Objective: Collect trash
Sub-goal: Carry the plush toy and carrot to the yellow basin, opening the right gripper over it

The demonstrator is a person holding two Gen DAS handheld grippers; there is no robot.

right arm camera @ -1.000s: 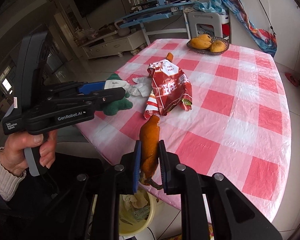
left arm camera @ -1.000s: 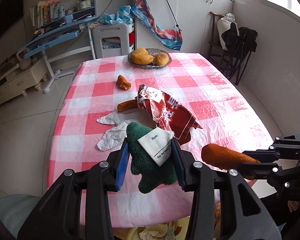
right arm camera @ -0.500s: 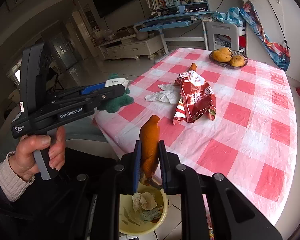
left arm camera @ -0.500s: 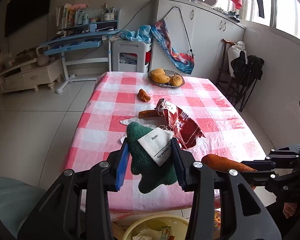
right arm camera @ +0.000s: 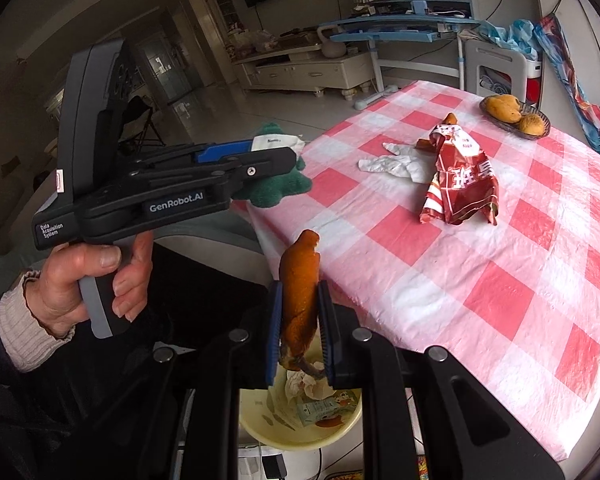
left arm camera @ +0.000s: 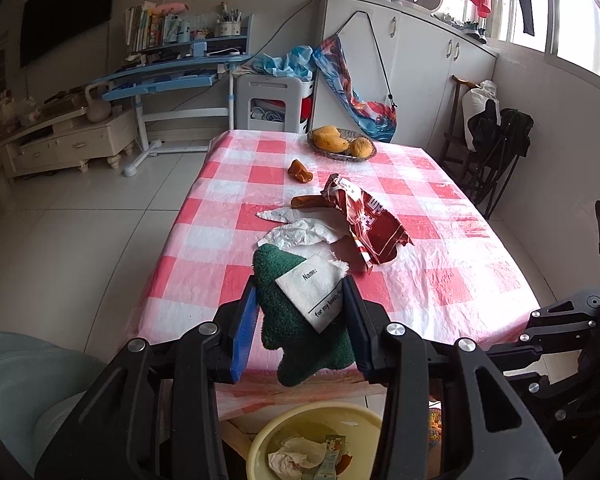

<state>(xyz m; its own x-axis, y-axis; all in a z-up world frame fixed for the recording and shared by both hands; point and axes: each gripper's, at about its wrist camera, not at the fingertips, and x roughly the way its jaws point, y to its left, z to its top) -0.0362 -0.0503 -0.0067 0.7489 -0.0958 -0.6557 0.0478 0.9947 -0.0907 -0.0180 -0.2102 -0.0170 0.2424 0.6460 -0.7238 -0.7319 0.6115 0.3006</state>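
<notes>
A basket (left arm camera: 332, 154) of mangoes (left arm camera: 330, 139) is set at the far end of a checked table (left arm camera: 452, 276); a blue desk (left arm camera: 172, 76) is seen behind.

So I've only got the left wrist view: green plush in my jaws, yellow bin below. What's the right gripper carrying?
Observer: The right gripper is shut on an orange peel, upright between the pads.
Operator: Is it over the bin?
Observer: Yes, in the right wrist view the yellow bin shows directly beneath the peel, off the table edge.
Operator: Who's holding my left gripper?
Observer: A hand in a cream ribbed cuff grips the handle of the left gripper, with the green plush sticking out past its jaws.
</notes>
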